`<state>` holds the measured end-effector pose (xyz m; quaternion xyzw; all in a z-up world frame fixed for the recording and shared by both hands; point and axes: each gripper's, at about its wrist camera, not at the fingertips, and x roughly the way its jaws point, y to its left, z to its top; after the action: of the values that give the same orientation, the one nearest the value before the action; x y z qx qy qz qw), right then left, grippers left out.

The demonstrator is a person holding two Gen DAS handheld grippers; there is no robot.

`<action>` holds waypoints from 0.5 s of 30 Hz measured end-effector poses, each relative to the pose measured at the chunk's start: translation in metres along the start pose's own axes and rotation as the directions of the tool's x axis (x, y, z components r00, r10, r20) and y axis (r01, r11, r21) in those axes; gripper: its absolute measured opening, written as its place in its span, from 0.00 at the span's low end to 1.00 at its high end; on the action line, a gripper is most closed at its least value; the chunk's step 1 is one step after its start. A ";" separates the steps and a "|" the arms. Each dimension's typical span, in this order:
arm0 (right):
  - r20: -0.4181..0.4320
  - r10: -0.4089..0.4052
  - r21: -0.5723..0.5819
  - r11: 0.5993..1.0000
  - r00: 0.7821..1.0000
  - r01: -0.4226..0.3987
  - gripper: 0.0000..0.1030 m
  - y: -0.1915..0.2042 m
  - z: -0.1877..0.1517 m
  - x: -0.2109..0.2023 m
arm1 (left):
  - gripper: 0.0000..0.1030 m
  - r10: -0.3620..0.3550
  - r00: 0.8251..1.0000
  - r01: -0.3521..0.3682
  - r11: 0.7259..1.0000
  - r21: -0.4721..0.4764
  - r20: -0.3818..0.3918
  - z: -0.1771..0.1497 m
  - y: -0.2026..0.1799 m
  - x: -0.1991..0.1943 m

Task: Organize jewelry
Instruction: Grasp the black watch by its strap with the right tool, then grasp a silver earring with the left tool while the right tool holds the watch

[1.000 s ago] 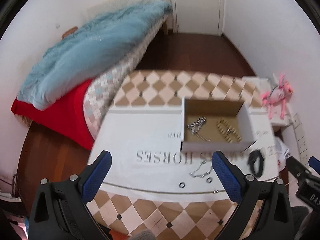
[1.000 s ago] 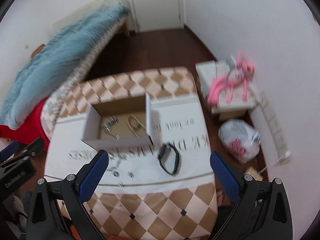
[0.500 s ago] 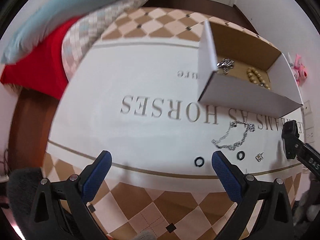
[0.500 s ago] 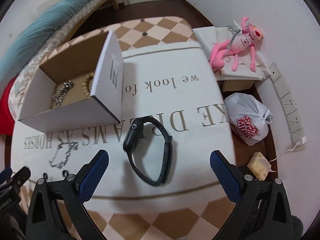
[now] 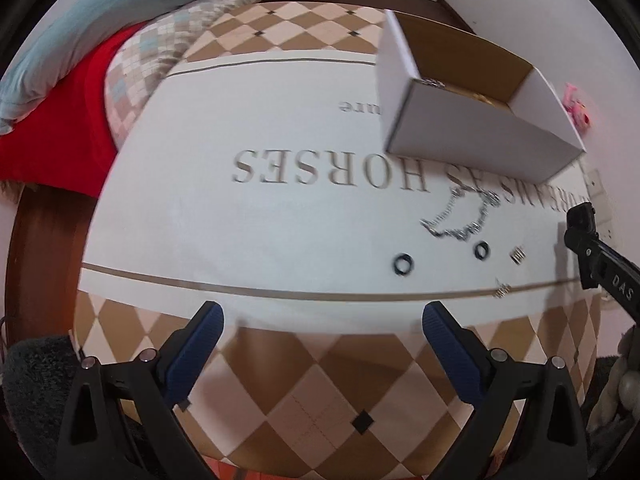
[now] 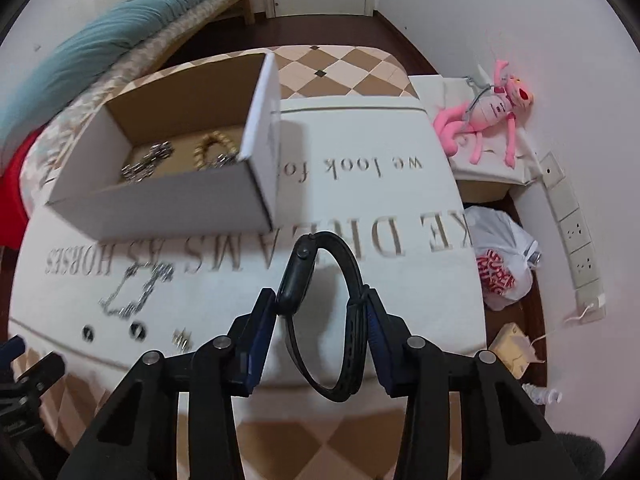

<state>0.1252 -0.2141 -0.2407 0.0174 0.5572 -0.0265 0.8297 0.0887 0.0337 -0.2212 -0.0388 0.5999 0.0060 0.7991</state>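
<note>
A black smartwatch (image 6: 298,276) lies on the white printed cloth (image 6: 400,208). My right gripper (image 6: 318,308) straddles it, jaws closing, one pad against the watch body and the other against the strap. An open white cardboard box (image 5: 472,152) holds silver and gold-coloured jewelry (image 6: 208,150). In front of the box lie a silver chain (image 5: 460,220), two small black rings (image 5: 403,265) and two small earrings (image 5: 518,256). My left gripper (image 5: 320,320) hangs open over the checkered cloth at the near edge, nothing between its fingers.
A bed with a blue blanket (image 5: 80,12) and red sheet (image 5: 68,120) stands to the left. To the right are a pink plush toy (image 6: 488,112), a white plastic bag (image 6: 504,260), a power strip (image 6: 572,220) and a white wall.
Both grippers have dropped close to the table. The right jaws have closed from wide open onto the watch. The left jaws stay open.
</note>
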 end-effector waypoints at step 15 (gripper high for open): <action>-0.024 0.001 0.082 0.997 1.000 0.001 0.44 -0.019 -0.042 -0.011 | 0.70 -0.112 0.994 0.109 0.985 0.132 0.014 -0.011 -0.100 0.004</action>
<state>0.0815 -0.2300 -0.2462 0.0517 0.5656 -0.0493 0.8216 0.0847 -0.0668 -0.2231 -0.0192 0.5873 -0.0775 0.8054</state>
